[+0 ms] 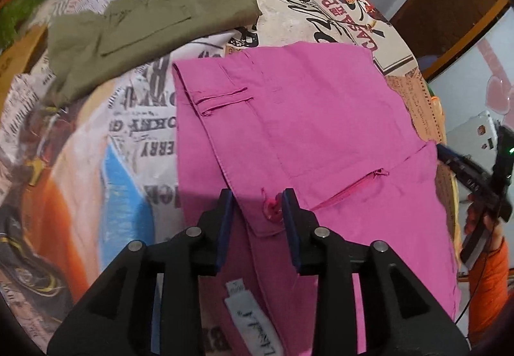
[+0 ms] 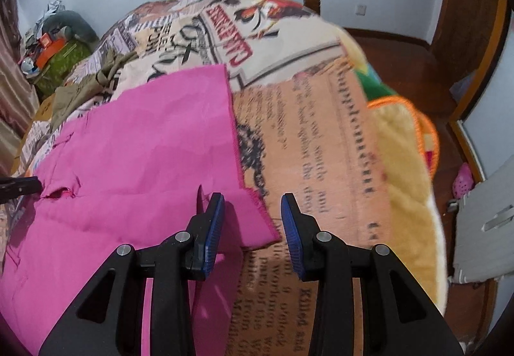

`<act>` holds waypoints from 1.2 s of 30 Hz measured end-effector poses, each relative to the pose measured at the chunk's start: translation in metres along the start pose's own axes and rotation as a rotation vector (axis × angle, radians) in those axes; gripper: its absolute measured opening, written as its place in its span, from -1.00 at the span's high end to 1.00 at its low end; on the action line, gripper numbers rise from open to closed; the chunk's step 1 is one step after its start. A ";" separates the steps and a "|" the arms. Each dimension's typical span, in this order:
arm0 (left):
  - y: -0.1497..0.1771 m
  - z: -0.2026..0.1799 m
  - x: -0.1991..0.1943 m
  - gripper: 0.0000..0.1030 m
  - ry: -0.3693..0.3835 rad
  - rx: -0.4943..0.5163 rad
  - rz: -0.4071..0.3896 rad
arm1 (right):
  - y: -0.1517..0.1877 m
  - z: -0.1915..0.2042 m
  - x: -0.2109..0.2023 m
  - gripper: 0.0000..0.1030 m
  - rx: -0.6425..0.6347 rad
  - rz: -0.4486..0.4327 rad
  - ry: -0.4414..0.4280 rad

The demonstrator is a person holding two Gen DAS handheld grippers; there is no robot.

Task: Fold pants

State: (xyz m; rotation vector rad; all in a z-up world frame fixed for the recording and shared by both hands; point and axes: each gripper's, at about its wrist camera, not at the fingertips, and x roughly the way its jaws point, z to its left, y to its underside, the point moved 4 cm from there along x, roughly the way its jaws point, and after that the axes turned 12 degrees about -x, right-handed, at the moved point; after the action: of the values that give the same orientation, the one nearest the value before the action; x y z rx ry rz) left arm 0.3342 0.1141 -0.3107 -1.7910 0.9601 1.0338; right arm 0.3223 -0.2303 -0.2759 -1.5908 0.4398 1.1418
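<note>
On the bed, over a newspaper-print blanket, the pink pants lie spread flat, partly folded, with the waistband and its pink button nearest the left gripper. That gripper's blue-padded fingers stand apart either side of the button and grip nothing. A white garment label shows on the cloth just below them. Beyond the pants, well apart, lies a crumpled olive-green garment on the same blanket.

At the pants' far side, the right gripper is spread wide over a corner of the pink cloth; its left finger lies over the cloth, the other over bare blanket, and nothing is held. A yellow quilt with orange trim hangs off the bed edge to the right, above a brown wooden floor. A cluttered pile with an orange box sits by the far wall.
</note>
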 end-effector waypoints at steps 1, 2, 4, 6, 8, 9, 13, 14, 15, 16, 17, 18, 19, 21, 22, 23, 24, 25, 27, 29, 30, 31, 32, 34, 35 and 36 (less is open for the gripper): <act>0.000 -0.001 0.001 0.39 0.003 0.001 -0.001 | 0.002 0.001 0.003 0.36 0.004 0.008 -0.012; 0.000 -0.002 0.001 0.43 0.000 0.010 -0.006 | 0.004 0.002 0.008 0.36 0.010 0.018 -0.031; 0.000 -0.006 0.000 0.57 -0.016 0.041 -0.028 | 0.009 0.004 0.014 0.51 0.022 0.022 -0.058; 0.000 -0.008 0.000 0.74 -0.045 0.067 -0.044 | 0.010 0.005 0.012 0.59 0.033 0.006 -0.064; -0.001 -0.007 -0.001 0.85 -0.061 0.069 -0.058 | 0.010 0.006 0.012 0.75 0.034 0.002 -0.073; -0.002 -0.007 -0.003 0.85 -0.071 0.070 -0.067 | 0.009 0.007 0.012 0.81 0.027 0.005 -0.069; -0.001 -0.008 -0.015 0.86 -0.106 0.095 -0.125 | 0.007 0.008 0.010 0.88 -0.017 0.013 -0.049; -0.001 -0.009 -0.020 0.87 -0.115 0.103 -0.145 | 0.006 0.009 0.009 0.90 -0.025 0.010 -0.041; -0.001 -0.010 -0.023 0.89 -0.121 0.108 -0.158 | 0.007 0.010 0.006 0.91 -0.035 0.004 -0.038; -0.002 -0.010 -0.024 0.91 -0.134 0.111 -0.167 | 0.007 0.011 0.003 0.91 -0.038 -0.006 -0.032; -0.002 -0.010 -0.025 0.92 -0.149 0.116 -0.172 | 0.008 0.011 0.002 0.92 -0.039 -0.013 -0.029; -0.002 -0.009 -0.024 0.92 -0.156 0.115 -0.170 | 0.009 0.011 0.002 0.92 -0.039 -0.012 -0.027; -0.002 -0.005 -0.020 0.92 -0.160 0.108 -0.158 | 0.012 0.011 0.004 0.92 -0.040 -0.004 -0.026; 0.000 0.001 -0.011 0.91 -0.166 0.087 -0.127 | 0.017 0.012 0.010 0.92 -0.044 0.011 -0.021; 0.001 0.005 -0.007 0.91 -0.167 0.075 -0.113 | 0.018 0.011 0.010 0.92 -0.043 0.009 -0.018; 0.002 0.008 -0.004 0.90 -0.165 0.070 -0.111 | 0.018 0.010 0.009 0.92 -0.037 0.010 -0.020; 0.002 0.009 -0.003 0.89 -0.165 0.070 -0.119 | 0.017 0.009 0.007 0.92 -0.033 0.013 -0.026; 0.003 0.009 -0.004 0.89 -0.167 0.072 -0.124 | 0.016 0.009 0.007 0.92 -0.035 0.015 -0.027; 0.004 0.009 -0.003 0.88 -0.185 0.076 -0.129 | 0.018 0.009 0.010 0.92 -0.040 0.024 -0.021; 0.005 0.008 -0.001 0.86 -0.209 0.090 -0.139 | 0.019 0.012 0.013 0.92 -0.063 0.027 -0.011; 0.006 0.008 -0.001 0.84 -0.216 0.094 -0.142 | 0.019 0.013 0.013 0.92 -0.069 0.031 -0.005; 0.007 0.009 -0.002 0.83 -0.214 0.096 -0.142 | 0.019 0.014 0.013 0.92 -0.073 0.036 -0.001; 0.007 0.009 -0.003 0.83 -0.212 0.098 -0.140 | 0.017 0.014 0.012 0.92 -0.081 0.045 0.005; 0.007 0.011 -0.008 0.80 -0.201 0.096 -0.136 | 0.015 0.015 0.009 0.92 -0.092 0.063 0.009; 0.008 0.012 -0.012 0.76 -0.203 0.098 -0.140 | 0.015 0.015 0.007 0.92 -0.096 0.066 0.010; 0.009 0.014 -0.017 0.75 -0.222 0.104 -0.151 | 0.014 0.015 0.004 0.92 -0.101 0.069 0.015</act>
State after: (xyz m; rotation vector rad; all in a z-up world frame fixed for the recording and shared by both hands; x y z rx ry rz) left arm 0.3164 0.1276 -0.3019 -1.5985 0.7185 1.0422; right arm 0.3075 -0.2207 -0.2864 -1.6834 0.4557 1.2213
